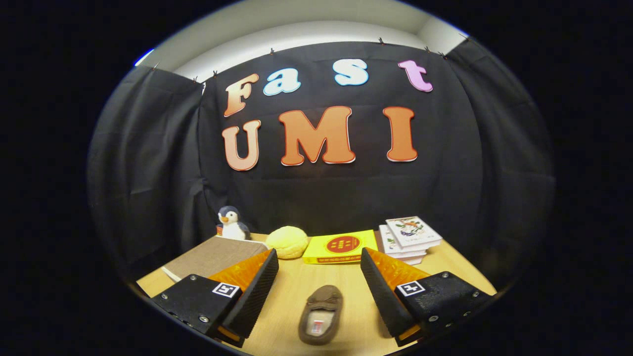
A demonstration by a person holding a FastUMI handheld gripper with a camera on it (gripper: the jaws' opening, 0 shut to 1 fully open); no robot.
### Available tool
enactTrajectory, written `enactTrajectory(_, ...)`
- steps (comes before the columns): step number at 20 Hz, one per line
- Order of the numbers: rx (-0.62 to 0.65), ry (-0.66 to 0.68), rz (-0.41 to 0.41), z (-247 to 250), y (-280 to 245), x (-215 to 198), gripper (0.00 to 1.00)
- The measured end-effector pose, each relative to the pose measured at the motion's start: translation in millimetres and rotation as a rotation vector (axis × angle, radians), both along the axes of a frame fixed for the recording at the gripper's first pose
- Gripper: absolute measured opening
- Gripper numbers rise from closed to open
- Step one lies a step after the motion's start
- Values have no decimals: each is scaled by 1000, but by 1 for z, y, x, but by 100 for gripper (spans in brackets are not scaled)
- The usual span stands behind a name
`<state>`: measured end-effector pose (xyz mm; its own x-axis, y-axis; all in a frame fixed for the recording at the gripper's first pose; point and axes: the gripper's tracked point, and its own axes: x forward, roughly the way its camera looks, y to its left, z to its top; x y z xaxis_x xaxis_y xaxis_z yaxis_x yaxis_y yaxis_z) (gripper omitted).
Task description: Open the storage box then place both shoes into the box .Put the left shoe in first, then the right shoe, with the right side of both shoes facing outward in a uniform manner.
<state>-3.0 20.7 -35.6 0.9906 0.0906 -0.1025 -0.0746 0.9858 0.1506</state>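
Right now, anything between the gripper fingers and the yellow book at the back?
The gripper is open. In the gripper view a brown slipper lies between its fingers on the table. Beyond its toe, bare tabletop runs to the yellow book.

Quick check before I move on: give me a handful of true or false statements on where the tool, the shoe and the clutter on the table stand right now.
1. The tool is open, and its fingers touch nothing. True.
2. A brown shoe lies on the table between the fingers. True.
3. The shoe is clamped by both fingers. False: it lies free, with table showing on either side of it.
4. A penguin toy stands at the back of the table, by the black cloth. True.
5. The yellow book sits on top of the stack of white books. False: it lies flat on the table beside that stack.
6. The round yellow bun lies between the fingers. False: it lies beyond them, next to the yellow book.
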Motion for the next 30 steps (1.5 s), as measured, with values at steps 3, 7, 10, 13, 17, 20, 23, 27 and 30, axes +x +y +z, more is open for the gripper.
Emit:
enactTrajectory(3, 175, 74, 82, -21, 23, 1, 99)
enactTrajectory(7, 435, 176, 165, -45, 45, 8, 98)
enactTrajectory(10, 603, 288, 242, -70, 64, 11, 98)
enactTrajectory(13, 805, 382, 313, -86, 86, 18, 98)
enactTrajectory(17, 946, 497, 387, -116, 114, 26, 98)
enactTrajectory(20, 1061, 545, 442, -125, 133, 33, 98)
enactTrajectory(23, 1107, 561, 472, -131, 147, 41, 98)
enactTrajectory(27, 1134, 621, 506, -142, 164, 45, 98)
enactTrajectory(30, 1149, 656, 549, -141, 176, 43, 90)
